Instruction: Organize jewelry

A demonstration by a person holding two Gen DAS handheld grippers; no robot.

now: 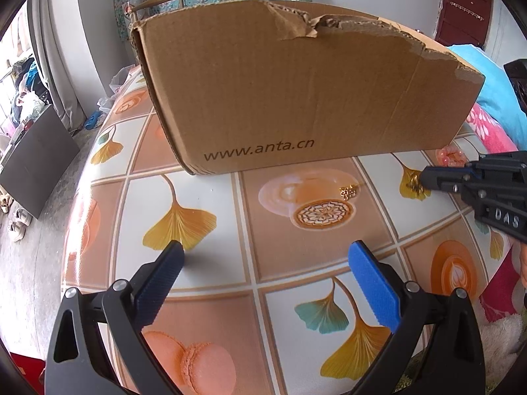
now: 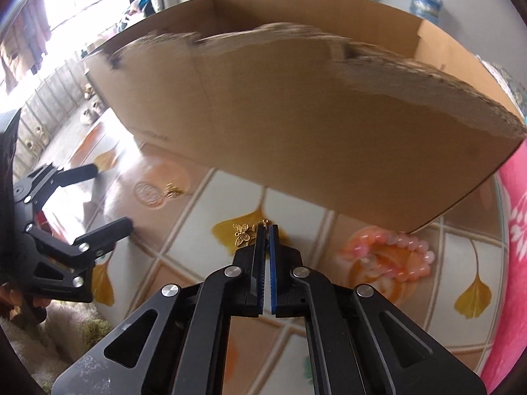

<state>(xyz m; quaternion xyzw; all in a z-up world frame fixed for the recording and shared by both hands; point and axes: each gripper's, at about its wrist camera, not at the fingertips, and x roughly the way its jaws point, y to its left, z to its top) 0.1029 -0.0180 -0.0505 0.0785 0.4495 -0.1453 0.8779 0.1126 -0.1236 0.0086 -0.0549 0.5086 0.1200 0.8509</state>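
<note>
A gold butterfly pendant (image 2: 243,233) with a thin chain lies on the patterned tablecloth (image 2: 184,247). My right gripper (image 2: 267,227) is shut at the table, its tips on the chain beside the butterfly; it also shows in the left wrist view (image 1: 425,181) over the gold piece (image 1: 414,185). A second small gold piece (image 1: 348,192) lies near the printed coffee cup, also visible in the right wrist view (image 2: 172,191). A pink bead bracelet (image 2: 400,256) lies to the right. My left gripper (image 1: 265,258) is open and empty above the table. An open cardboard box (image 1: 296,92) stands behind.
The box's front wall is torn along its top edge (image 1: 329,23). A pink and blue blanket (image 1: 490,98) lies to the right of the table. The table's left edge drops to the floor, where shoes (image 1: 18,227) and a dark board (image 1: 36,161) lie.
</note>
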